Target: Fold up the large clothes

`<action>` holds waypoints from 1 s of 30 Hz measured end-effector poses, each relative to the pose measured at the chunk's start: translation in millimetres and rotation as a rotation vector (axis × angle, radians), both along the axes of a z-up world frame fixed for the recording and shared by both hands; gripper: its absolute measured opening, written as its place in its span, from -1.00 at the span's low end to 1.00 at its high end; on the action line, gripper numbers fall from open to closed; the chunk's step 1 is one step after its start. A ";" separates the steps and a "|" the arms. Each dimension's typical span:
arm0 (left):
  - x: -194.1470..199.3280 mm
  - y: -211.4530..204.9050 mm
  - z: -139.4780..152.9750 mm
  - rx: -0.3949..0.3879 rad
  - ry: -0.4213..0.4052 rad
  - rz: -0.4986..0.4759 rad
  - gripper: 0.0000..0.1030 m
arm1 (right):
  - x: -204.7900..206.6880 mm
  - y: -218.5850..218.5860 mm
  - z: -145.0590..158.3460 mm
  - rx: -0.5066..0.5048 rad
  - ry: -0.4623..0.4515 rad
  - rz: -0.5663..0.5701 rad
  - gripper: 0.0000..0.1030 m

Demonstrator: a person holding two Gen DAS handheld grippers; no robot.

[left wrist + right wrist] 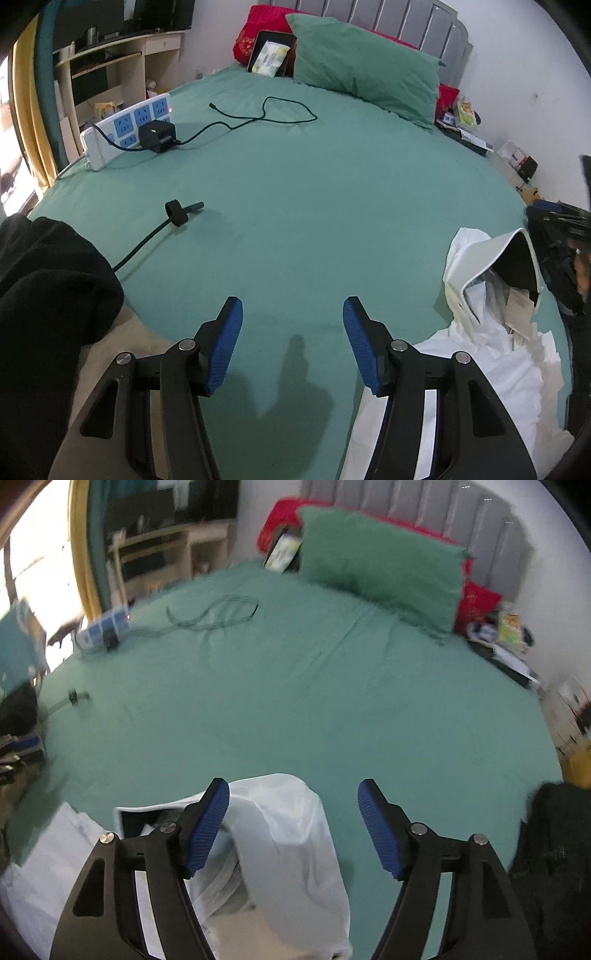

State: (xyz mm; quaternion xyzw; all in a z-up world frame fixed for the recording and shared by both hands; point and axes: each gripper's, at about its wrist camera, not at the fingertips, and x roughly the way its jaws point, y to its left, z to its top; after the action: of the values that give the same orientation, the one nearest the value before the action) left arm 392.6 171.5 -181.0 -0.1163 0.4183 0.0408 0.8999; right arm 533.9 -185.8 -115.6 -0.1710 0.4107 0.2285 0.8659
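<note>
- Bedroom; a wide bed (314, 206) under a green sheet fills both views; a green pillow (364, 70) leans at the headboard edge, with a red cushion (258, 33) behind it; a desk with shelves stands past the bed's far left corner.
- Loose items on the sheet: a white power strip (125, 129) with a black charger plugged in near the left edge; a thin black cable (266, 114) looped toward the middle; a second black cord (173, 218) trailing off the left edge.
- Task item: a white hooded garment (491, 302) lies crumpled at the near right edge of the bed, hood standing open, its body bunched and spilling toward the near edge; not yet spread flat.
- A dark garment (44, 280) lies heaped at the near left corner; whether it belongs to the task I cannot tell.
- Left gripper (291, 343): jaws apart, nothing between them, bare sheet below; it hangs just left of the white garment.
- Right gripper (293, 825): jaws wide apart above the hood; the white cloth shows between the fingers, but the pads do not press on it; the view is blurred.
- Judgement: an early step, arranging the garment before any fold; no fold visible.
- Next move calls for both grippers to pinch the white garment at separated points, shoulders or hem, and draw it flat toward the clear middle of the bed, away from the cords.
</note>
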 end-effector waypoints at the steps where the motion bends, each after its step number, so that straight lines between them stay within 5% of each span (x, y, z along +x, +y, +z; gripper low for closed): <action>1: 0.6 0.0 -1.4 0.004 0.003 -0.004 0.16 | 5.9 5.9 -10.3 -0.020 0.029 0.003 0.50; 4: 1.4 -0.1 -4.7 0.011 0.010 -0.009 0.16 | 18.8 11.9 -47.2 -0.038 0.233 0.061 0.54; 8: 0.0 -2.4 -9.9 0.007 0.031 -0.017 0.16 | 2.0 16.4 -81.0 -0.057 0.368 0.212 0.69; 14: -0.2 -9.5 -10.5 0.023 0.036 -0.044 0.16 | -38.2 34.0 -118.2 -0.270 0.357 0.469 0.83; 25: 0.2 -23.3 -21.2 0.046 0.072 -0.088 0.16 | -6.2 59.3 -136.0 -0.318 0.452 0.614 1.00; 28: -0.1 -25.0 -21.2 0.041 0.072 -0.098 0.16 | -10.2 58.4 -129.1 -0.314 0.444 0.621 0.53; 29: -0.6 -25.4 -21.6 0.038 0.075 -0.098 0.16 | -11.3 56.1 -123.6 -0.303 0.439 0.620 0.09; 30: -1.2 -26.0 -21.7 0.033 0.078 -0.097 0.16 | -15.2 56.9 -118.8 -0.296 0.424 0.623 -0.13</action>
State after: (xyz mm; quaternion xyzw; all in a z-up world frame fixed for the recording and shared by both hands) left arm 391.4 145.5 -202.7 -0.0795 0.4573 0.0087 0.8857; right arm 518.7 -128.9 -234.4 -0.3593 0.5374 0.4484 0.6173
